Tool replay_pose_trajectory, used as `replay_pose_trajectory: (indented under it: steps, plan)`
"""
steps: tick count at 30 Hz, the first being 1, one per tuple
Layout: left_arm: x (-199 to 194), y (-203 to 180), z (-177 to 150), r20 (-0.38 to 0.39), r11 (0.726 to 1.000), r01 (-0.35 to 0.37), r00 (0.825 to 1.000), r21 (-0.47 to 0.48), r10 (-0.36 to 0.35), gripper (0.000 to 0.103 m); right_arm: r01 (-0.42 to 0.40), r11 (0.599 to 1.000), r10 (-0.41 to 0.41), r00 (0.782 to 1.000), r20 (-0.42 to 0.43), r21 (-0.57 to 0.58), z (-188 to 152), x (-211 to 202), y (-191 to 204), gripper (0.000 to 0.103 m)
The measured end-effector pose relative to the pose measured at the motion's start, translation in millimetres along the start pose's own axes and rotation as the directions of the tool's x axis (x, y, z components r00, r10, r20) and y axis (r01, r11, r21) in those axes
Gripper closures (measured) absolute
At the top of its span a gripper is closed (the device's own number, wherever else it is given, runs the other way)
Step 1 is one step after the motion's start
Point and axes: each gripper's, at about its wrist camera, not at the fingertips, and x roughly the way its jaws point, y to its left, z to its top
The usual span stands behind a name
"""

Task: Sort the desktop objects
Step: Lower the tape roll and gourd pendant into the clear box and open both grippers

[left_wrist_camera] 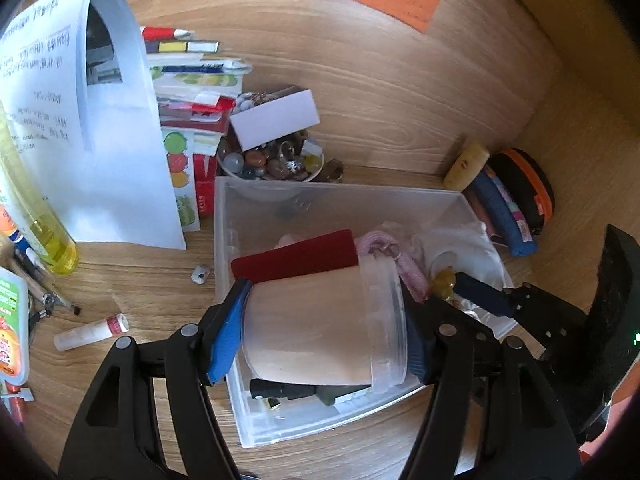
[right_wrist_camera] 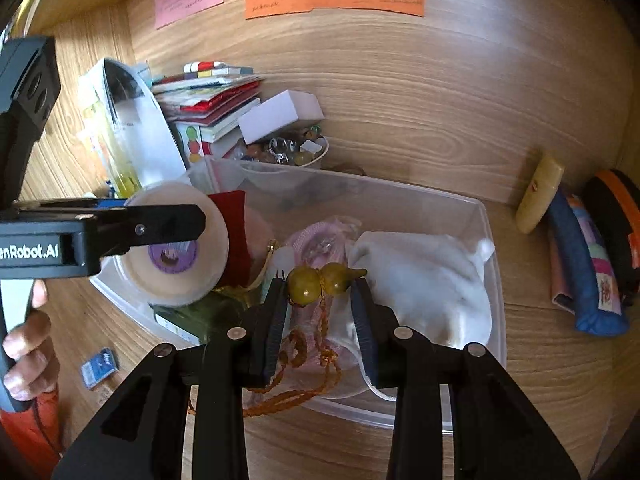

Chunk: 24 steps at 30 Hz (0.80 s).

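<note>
A clear plastic bin stands on the wooden desk; it also shows in the right wrist view. My left gripper is shut on a beige tub with a clear lid, held on its side over the bin; the tub shows in the right wrist view. My right gripper is shut on a yellow-green gourd pendant with an orange cord, above the bin. The gourd shows in the left wrist view. In the bin lie a red pouch, a pink cord item and a white cloth bag.
A bowl of marbles with a white box on it stands behind the bin. A pile of booklets, a paper sheet and a yellow bottle are left. A lip balm tube lies front left. Rolled cases lie right.
</note>
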Motion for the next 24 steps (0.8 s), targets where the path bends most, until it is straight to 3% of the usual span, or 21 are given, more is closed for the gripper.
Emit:
replay_pose_trajectory:
  steps: [6, 16, 18, 19, 24]
  plan:
    - [-5.5, 0.7, -0.6, -0.008, 1.000, 0.017, 1.000, -0.013, -0.017, 0.036, 0.000, 0.999, 0.000, 1.000, -0.003, -0.049, -1.8, -1.7, 10.7, 0.048]
    - [-47.1, -8.0, -5.1, 0.074, 1.000, 0.003, 0.997, 0.016, -0.004, 0.029, 0.035, 0.998, -0.035, 0.999, 0.013, -0.044, -2.1, -20.9, 13.8, 0.037]
    - [-54.9, -11.9, -8.5, 0.086, 1.000, -0.011, 0.996, 0.028, 0.009, 0.029, 0.052, 0.998, -0.051, 0.998, 0.029, -0.035, -3.0, -27.0, 13.2, 0.024]
    - [-58.2, -13.6, -10.3, 0.091, 0.999, -0.020, 0.996, 0.034, 0.017, 0.029, 0.059, 0.998, -0.057, 0.997, 0.042, -0.028, -3.7, -31.9, 12.6, 0.023]
    - [-74.2, -19.2, -23.9, 0.110, 0.996, -0.067, 0.992, 0.062, 0.060, 0.029, 0.056, 0.998, -0.055, 0.997, 0.060, -0.003, -7.1, -49.6, 12.4, 0.022]
